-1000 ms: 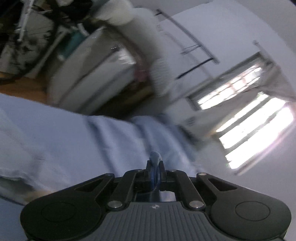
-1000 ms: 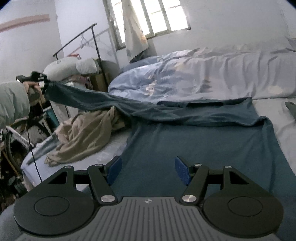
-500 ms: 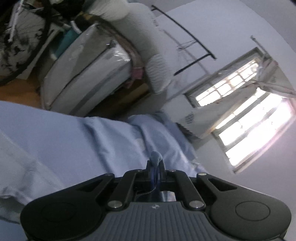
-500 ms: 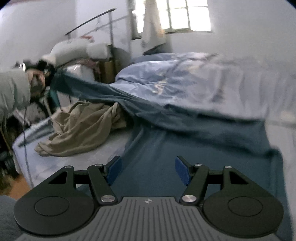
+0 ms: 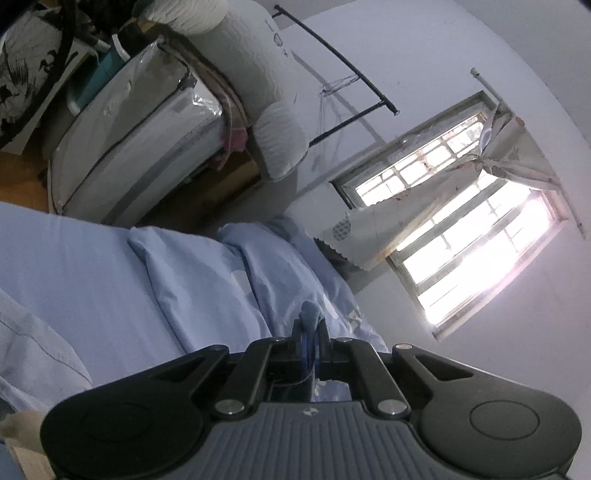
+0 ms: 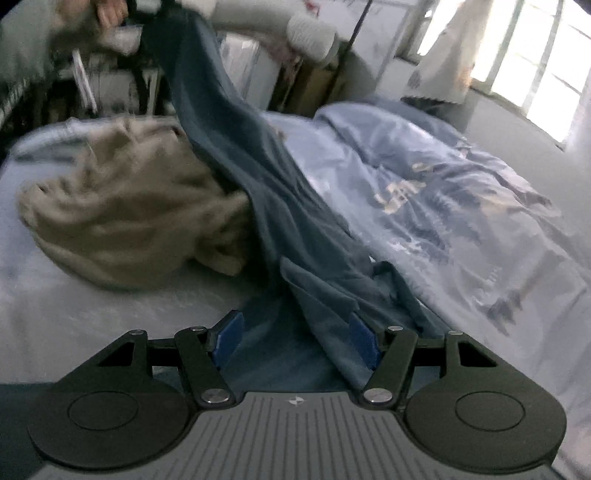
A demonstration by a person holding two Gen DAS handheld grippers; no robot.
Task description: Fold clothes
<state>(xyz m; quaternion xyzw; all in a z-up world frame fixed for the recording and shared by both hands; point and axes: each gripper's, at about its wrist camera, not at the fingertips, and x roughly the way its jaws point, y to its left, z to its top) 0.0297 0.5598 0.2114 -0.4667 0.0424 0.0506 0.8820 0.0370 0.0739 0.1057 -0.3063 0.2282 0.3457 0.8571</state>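
A dark blue garment (image 6: 258, 206) runs taut from the top left of the right wrist view down onto the bed. Its upper end is at a person's blurred hand (image 6: 107, 14). In the left wrist view my left gripper (image 5: 309, 332) is shut on a tuft of that blue cloth (image 5: 309, 314), which pokes out past the fingertips. My right gripper (image 6: 295, 341) is open and hangs low over the garment's lower part. Bunched folds lie close to its right pad (image 6: 364, 343), but the pads do not press on them.
A crumpled beige garment (image 6: 129, 214) lies on the bed left of the blue one. A light blue patterned duvet (image 6: 443, 192) covers the right side. Stacked bedding bags (image 5: 129, 147), pillows, a clothes rail and a window (image 5: 461, 240) stand beyond the bed.
My right gripper has swung left and rolled, so the lifted sleeve and the beige heap now fill its view. The left gripper's view has turned slightly, with the cloth still gripped.
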